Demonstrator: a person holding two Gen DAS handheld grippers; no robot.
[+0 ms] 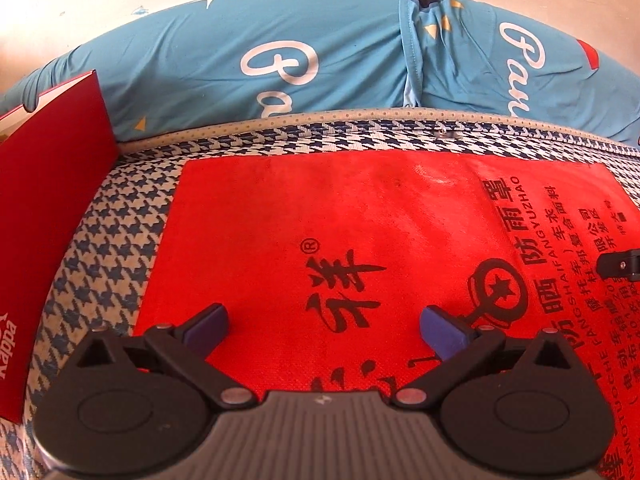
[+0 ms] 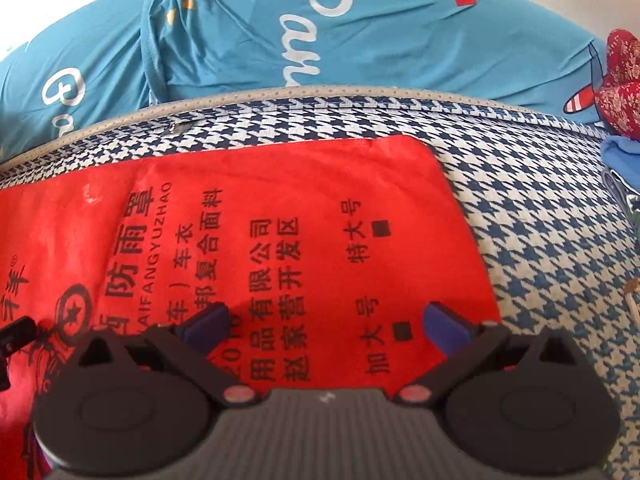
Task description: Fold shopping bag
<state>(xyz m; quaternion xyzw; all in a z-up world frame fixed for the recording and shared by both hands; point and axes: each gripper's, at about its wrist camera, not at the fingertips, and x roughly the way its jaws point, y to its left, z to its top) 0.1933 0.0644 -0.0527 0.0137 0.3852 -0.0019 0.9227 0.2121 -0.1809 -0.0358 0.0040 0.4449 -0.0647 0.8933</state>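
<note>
Here, red shopping bag (image 1: 360, 240) flat beneath both tools, left tool (image 1: 324, 326) and right tool (image 2: 325, 326) wide apart, empty

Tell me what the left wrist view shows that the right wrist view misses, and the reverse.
Only the left wrist view shows the dark red Kappa box at the left and the bag's left edge. Only the right wrist view shows the red floral fabric, a blue cloth and the bag's right edge. Both show the red shopping bag flat on the houndstooth mattress, the blue bedding, and an open gripper: left gripper, right gripper.
</note>
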